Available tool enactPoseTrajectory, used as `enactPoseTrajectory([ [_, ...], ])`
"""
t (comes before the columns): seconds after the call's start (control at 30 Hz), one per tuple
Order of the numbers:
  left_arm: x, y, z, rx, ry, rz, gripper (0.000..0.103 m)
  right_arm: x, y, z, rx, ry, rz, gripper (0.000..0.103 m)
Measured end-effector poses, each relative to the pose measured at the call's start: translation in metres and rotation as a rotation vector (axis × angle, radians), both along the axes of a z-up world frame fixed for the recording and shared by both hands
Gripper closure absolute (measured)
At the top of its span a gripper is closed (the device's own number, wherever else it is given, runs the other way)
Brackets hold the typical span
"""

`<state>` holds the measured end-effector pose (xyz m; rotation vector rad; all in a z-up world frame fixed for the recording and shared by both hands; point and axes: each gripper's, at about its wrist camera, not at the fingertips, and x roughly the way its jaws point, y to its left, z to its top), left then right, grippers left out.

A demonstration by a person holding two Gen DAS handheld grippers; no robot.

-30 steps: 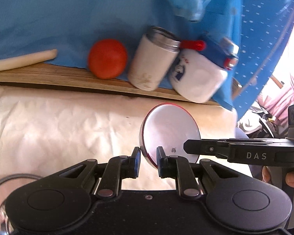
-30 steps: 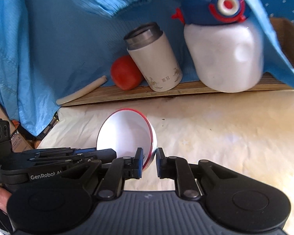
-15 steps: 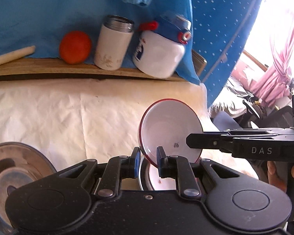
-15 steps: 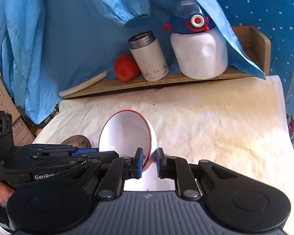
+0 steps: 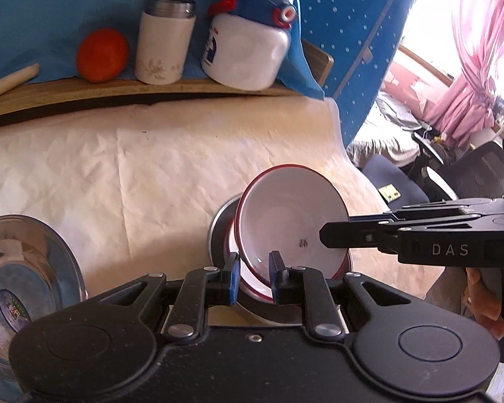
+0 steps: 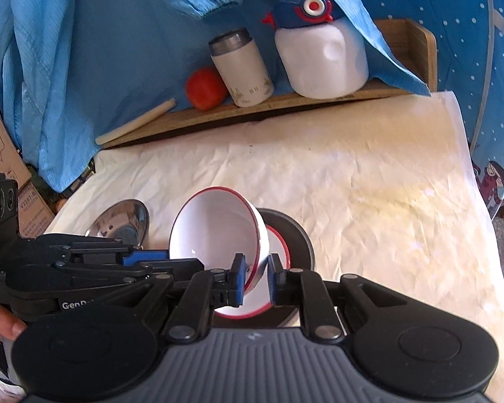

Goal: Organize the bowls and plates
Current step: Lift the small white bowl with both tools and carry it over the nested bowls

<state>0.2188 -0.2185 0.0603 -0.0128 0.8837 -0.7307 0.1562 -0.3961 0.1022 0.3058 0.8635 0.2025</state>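
Since a second ago we have carried the red-rimmed white bowl (image 5: 290, 225) back from the wooden shelf (image 5: 84, 92) toward the near side of the paper-covered table (image 5: 134, 168), so that the dark plate (image 6: 294, 231) and the red-rimmed dish on it (image 6: 279, 238) now sit right beneath it. We hold the bowl with both tools at once: the left gripper (image 5: 253, 277) is clenched on the near part of its rim, and the right gripper (image 6: 255, 275) is clenched across its wall on the other side. The bowl is tilted steeply, its mouth turned toward the left gripper's side and its base toward the right gripper. What the coming move turns on, we judge, is that tilt: the stack lies just below and slightly beyond the fingers, so the bowl must be rolled level before we lower it to nest. A steel bowl (image 6: 121, 221) stands well apart on the left, out of the way.
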Motion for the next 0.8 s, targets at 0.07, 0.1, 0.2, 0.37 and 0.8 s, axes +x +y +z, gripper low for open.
enactPoseTrajectory([
  [0.07, -0.002, -0.003, -0.001, 0.008, -0.006, -0.003, 0.083, -0.001, -0.001, -0.002, 0.0, 0.005, 0.0, 0.087],
  [0.1, -0.002, -0.004, -0.001, 0.012, -0.007, -0.006, 0.083, -0.001, -0.002, -0.003, 0.0, 0.008, 0.0, 0.087],
  [0.2, -0.004, -0.006, 0.0, 0.026, -0.019, -0.012, 0.083, 0.0, -0.003, -0.006, -0.002, 0.017, 0.003, 0.087],
  [0.37, -0.008, -0.014, 0.001, 0.087, -0.067, -0.033, 0.083, 0.001, -0.002, -0.009, -0.01, 0.031, 0.015, 0.087],
  [0.8, -0.007, -0.023, -0.003, 0.159, -0.08, -0.049, 0.08, 0.005, 0.002, -0.009, -0.038, 0.053, 0.038, 0.087],
])
